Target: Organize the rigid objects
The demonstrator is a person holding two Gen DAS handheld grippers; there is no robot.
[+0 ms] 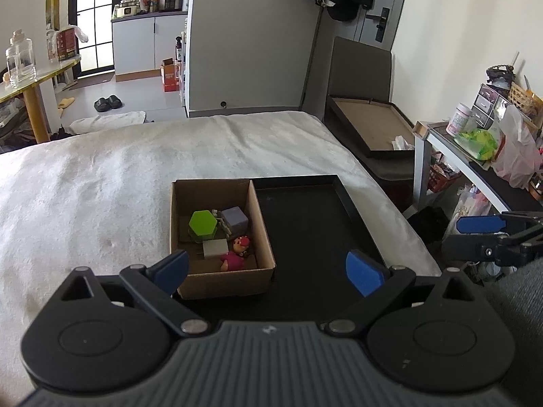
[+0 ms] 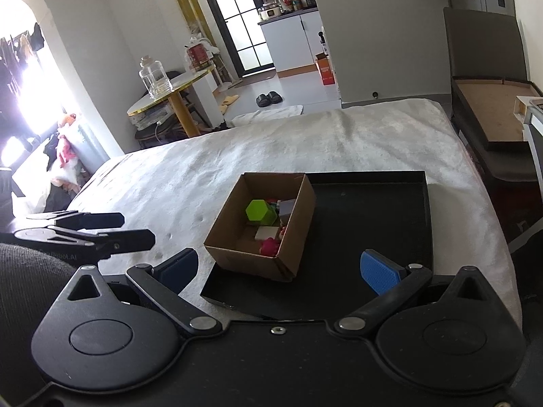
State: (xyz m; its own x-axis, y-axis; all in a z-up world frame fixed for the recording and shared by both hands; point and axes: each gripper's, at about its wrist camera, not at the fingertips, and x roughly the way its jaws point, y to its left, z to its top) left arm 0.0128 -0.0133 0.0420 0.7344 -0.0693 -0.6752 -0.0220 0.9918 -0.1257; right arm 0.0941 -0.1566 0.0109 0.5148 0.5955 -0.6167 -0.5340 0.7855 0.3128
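Near the cardboard box [image 1: 220, 237] on the black tray [image 1: 315, 237], left hand-held gripper [image 1: 268, 271] spread wide and empty, right hand-held gripper [image 2: 281, 271] likewise wide, touching nothing.

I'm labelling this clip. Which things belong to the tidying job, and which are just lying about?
Job:
cardboard box
black tray
green hexagon block
grey cube
white block
pink figure

Lying about:
glass jar
slippers
plastic bags

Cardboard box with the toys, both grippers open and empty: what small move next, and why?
Probably lower the left gripper into the cardboard box toward the green hexagonal block: it sits on top, and the black tray beside the box is bare.
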